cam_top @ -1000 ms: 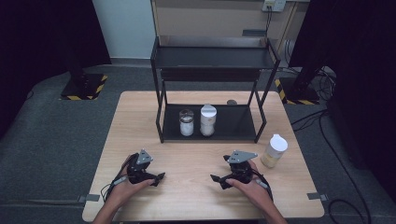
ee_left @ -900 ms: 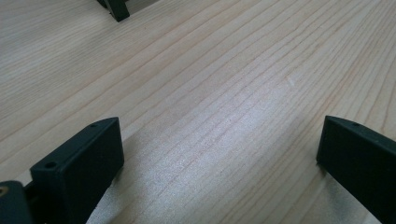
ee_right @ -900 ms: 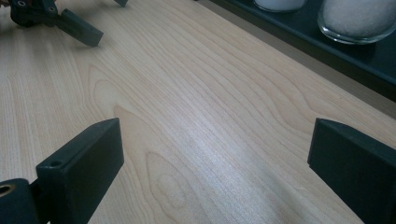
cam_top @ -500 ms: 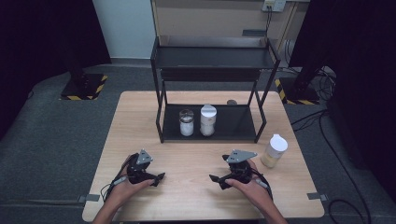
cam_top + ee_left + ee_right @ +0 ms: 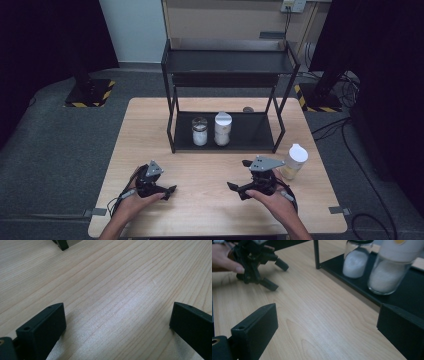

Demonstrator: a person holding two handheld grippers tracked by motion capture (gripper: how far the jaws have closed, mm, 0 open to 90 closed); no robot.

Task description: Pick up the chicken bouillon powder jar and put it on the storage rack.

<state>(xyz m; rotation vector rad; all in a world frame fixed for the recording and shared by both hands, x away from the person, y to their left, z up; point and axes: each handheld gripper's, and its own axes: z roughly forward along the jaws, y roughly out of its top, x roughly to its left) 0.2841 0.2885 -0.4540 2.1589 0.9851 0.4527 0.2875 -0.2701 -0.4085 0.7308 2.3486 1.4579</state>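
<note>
Both grippers rest on the table, jaws spread and empty — nothing has shifted over the last second.

In the high view the left gripper (image 5: pixel 167 190) and right gripper (image 5: pixel 238 186) sit where they sat a second ago, and the jars have not moved either, so the work looks not yet begun. Each gripper view shows its two black jaws standing wide apart over bare wood of the table (image 5: pixel 120 290). The nearest thing is the white-capped bottle (image 5: pixel 294 161), upright just beside the right gripper on its outer side, not between its jaws. Those jaws point instead toward the left gripper (image 5: pixel 265 273) and the shelf rack (image 5: pixel 227 135), whose lower tier holds a small jar (image 5: pixel 357 258) and a taller jar (image 5: pixel 393 267) — both well apart from either gripper.
</note>
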